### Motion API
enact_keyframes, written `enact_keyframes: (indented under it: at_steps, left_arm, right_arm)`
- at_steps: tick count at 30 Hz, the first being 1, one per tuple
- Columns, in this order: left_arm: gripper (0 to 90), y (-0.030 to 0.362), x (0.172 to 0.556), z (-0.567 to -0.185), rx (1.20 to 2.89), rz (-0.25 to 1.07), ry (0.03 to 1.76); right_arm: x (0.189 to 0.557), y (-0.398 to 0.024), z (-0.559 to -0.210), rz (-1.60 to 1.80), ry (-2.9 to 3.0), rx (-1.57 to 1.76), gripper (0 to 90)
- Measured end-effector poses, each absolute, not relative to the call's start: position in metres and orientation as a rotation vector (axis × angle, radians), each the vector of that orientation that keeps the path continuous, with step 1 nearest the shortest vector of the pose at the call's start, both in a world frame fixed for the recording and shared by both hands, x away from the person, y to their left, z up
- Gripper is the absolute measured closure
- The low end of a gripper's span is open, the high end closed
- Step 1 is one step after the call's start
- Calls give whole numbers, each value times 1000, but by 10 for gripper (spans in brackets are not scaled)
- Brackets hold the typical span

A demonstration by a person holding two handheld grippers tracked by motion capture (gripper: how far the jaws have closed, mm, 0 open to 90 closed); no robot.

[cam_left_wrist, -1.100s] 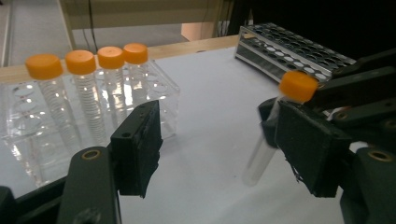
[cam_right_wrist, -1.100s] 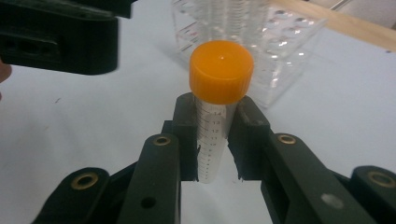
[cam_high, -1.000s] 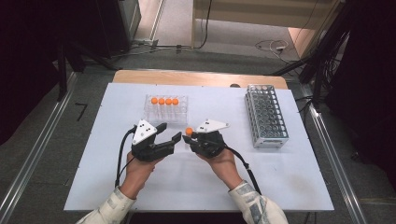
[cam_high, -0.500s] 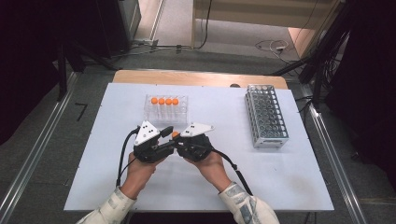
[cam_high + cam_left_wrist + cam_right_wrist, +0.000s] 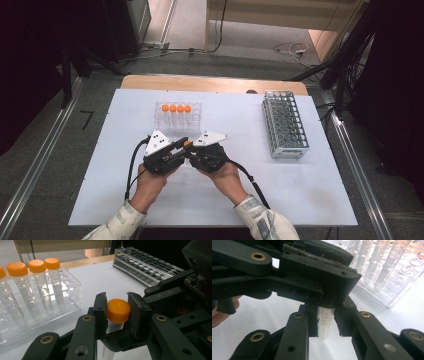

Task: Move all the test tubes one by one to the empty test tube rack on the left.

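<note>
Tube [image 5: 325,322]: body clamped in right claw [image 5: 192,150]; orange cap [image 5: 118,310] pinched by left claw [image 5: 181,148], just closed. Clear rack [image 5: 178,118] near; counter [image 5: 310,190] open around.

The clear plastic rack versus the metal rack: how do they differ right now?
The clear plastic rack holds four orange-capped tubes in its back row; the metal rack shows no tubes in its holes. The clear plastic rack is see-through and shorter, the metal rack grey, opaque and longer. The clear plastic rack stands nearer the grippers. Both rest on the white table.
</note>
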State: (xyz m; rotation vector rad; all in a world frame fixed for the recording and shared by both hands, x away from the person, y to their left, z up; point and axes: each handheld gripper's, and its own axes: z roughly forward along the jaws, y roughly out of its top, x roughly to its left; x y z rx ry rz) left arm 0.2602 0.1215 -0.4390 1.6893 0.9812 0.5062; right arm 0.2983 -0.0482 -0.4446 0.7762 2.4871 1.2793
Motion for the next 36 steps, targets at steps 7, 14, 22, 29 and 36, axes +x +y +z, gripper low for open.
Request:
enact_keyframes:
  at_steps: [7, 14, 22, 29, 36]
  left_arm:
    - [694, 121, 260, -439, 1687, 506, 984]
    - [694, 123, 262, -439, 1687, 506, 993]
    - [694, 138, 268, -434, 1644, 525, 1048]
    - [694, 158, 274, -427, 1599, 564, 1112]
    - [695, 173, 281, -418, 1568, 603, 1157]
  right_arm:
    - [299, -49, -444, 1281, 2488, 774, 715]
    - [300, -51, -443, 1295, 2498, 772, 534]
    - [304, -67, -442, 1252, 2494, 825, 269]
    - [307, -96, -441, 1231, 2459, 876, 245]
    - [306, -127, -443, 1193, 2437, 913, 245]
